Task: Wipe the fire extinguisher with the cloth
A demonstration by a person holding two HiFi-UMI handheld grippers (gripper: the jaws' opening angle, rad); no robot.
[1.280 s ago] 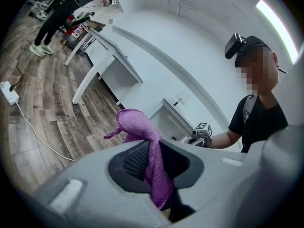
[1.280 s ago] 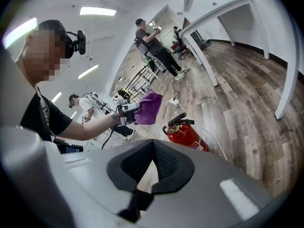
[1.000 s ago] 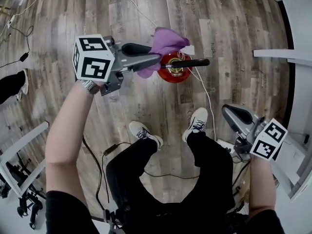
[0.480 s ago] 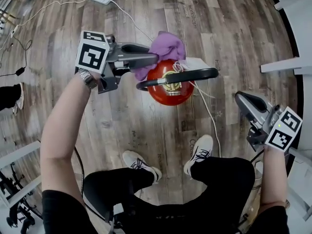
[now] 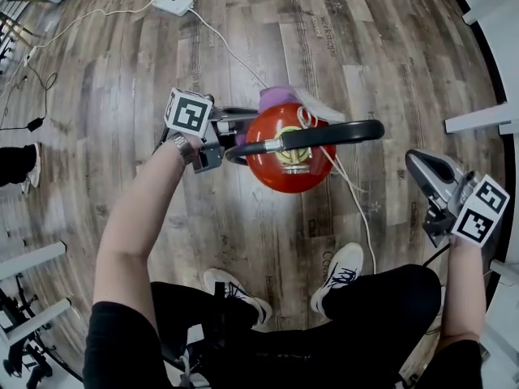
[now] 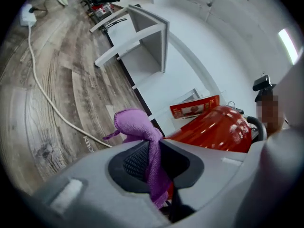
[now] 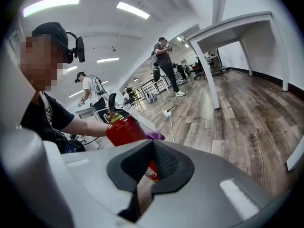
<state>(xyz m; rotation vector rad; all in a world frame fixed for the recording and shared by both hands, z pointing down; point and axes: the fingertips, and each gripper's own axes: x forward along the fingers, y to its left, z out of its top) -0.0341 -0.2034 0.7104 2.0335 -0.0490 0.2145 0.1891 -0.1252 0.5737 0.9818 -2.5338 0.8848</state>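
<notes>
My right claw hangs nearest, beside my right knee, its jaws pressed together with nothing between them, well apart from the work. Just ahead of my shoes the fire extinguisher stands upright on the wooden floor: a glossy red round body, a brass valve on top and a black hose arching across it. At its far left shoulder my left claw is clamped on the cloth, a bunched purple rag that bulges beyond the jaws and lies against the red body. Beyond, a white cable runs to a white power strip.
</notes>
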